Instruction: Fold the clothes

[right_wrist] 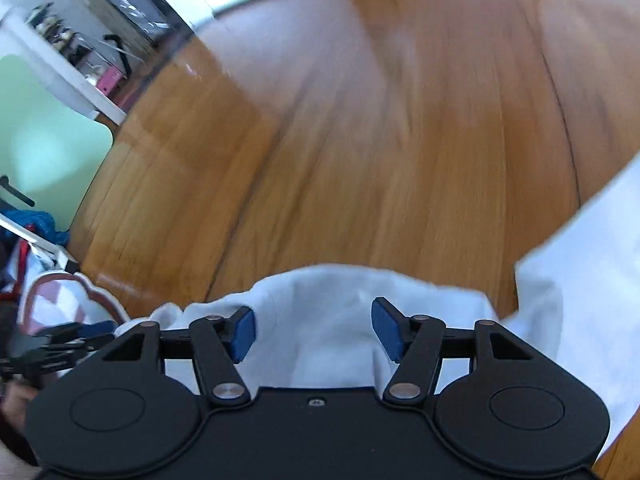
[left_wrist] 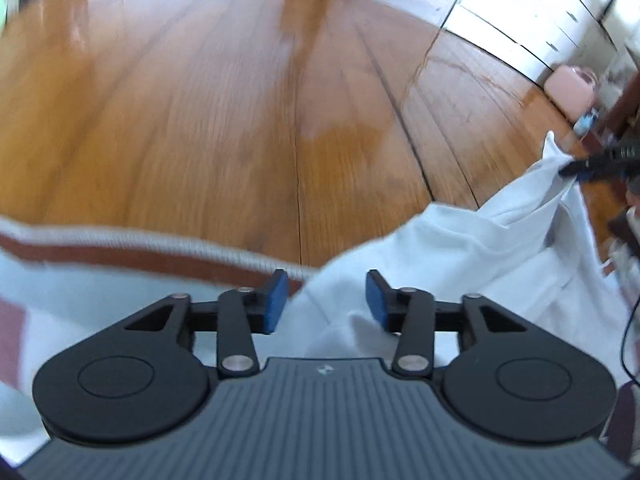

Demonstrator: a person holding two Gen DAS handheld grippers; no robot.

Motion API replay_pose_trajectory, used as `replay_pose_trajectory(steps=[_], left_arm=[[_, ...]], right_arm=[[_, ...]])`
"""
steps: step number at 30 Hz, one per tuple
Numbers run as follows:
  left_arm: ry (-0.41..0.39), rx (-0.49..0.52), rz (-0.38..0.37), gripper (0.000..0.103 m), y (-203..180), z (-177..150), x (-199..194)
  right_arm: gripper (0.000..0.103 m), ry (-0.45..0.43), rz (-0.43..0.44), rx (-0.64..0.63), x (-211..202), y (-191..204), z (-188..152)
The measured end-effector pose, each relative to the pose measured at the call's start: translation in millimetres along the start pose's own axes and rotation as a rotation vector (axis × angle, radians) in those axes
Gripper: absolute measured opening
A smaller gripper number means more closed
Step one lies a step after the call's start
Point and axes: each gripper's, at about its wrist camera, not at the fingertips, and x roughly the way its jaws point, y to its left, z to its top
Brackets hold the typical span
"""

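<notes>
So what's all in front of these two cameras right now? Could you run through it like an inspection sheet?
Surface: wooden floor, glossy, blurred by motion.
Job's things: white garment, rumpled, lying under both tools; a white cloth with a red-brown band on the left.
Clutter: pink case by the far wall; blue bundle near a green panel.
Grippers: left tool open, fabric between its blue pads. Right tool open over the garment in its own view; the left view is too blurred to confirm.
Cables: thin black cable at the right edge.
Surroundings: white drawers, cluttered shelf.

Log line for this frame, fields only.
stage: fold clothes, not started | left gripper: open | right gripper: open | white garment: bunched, unfolded | surface: wooden floor
</notes>
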Motion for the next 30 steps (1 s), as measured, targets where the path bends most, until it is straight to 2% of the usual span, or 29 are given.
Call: replay_pose_trajectory(steps=[2, 3, 4, 7, 9, 10, 13, 16, 18, 20, 21, 22, 23, 24, 25, 26, 30], left_arm=[[-0.013, 0.025, 0.063, 0.055, -5, -1, -1], [-0.021, 0.047, 0.111, 0.061, -10, -2, 0], [-0.029, 0.074, 0.143, 0.063, -14, -3, 0], [-0.017, 0.104, 0.144, 0.064, -23, -3, 7], [-0.012, 0.113, 0.139, 0.064, -26, -3, 10], [-0.015, 0.127, 0.147, 0.062, -28, -4, 9], [-0.023, 0.121, 0.176, 0.062, -31, -4, 9], [-0.032, 0.059, 0.144, 0.062, -26, -5, 8], [-0.028, 0.044, 0.126, 0.061, -26, -5, 7], [-0.039, 0.061, 0.135, 0.046, -30, -6, 8], [-0.045, 0.069, 0.140, 0.025, -32, -7, 8], [-0.050, 0.078, 0.145, 0.015, -34, -7, 8], [-0.056, 0.086, 0.150, 0.013, -36, -8, 8], [-0.061, 0.095, 0.155, 0.010, -38, -8, 8], [-0.067, 0.103, 0.160, 0.009, -40, -9, 9], [-0.085, 0.090, 0.179, 0.008, -39, -9, 5], [-0.147, 0.063, 0.273, 0.008, -38, -17, -7]], right_arm=[[0.066, 0.012, 0.024, 0.030, 2, -5, -1], [0.066, 0.023, 0.052, 0.045, 0, -6, -7], [0.066, 0.037, 0.100, 0.061, -8, -8, -20], [0.066, 0.082, 0.227, 0.113, -10, -15, -29], [0.066, 0.072, 0.213, 0.111, -12, -14, -30], [0.066, 0.053, 0.175, 0.097, -10, -13, -32], [0.066, -0.051, -0.081, -0.016, -16, -8, -36], [0.065, -0.066, -0.282, -0.170, -12, -17, -31], [0.065, -0.079, -0.355, -0.225, -7, -22, -32], [0.065, -0.090, -0.382, -0.253, -3, -29, -34], [0.065, -0.089, -0.358, -0.247, 0, -31, -34], [0.065, -0.084, -0.338, -0.246, 6, -31, -35], [0.065, -0.070, -0.332, -0.267, 17, -26, -37], [0.057, -0.054, -0.338, -0.309, 23, -22, -41], [0.027, -0.037, -0.343, -0.351, 29, -19, -44], [0.007, -0.040, -0.351, -0.387, 31, -14, -46], [0.005, -0.216, -0.464, -0.397, 11, -9, -52]])
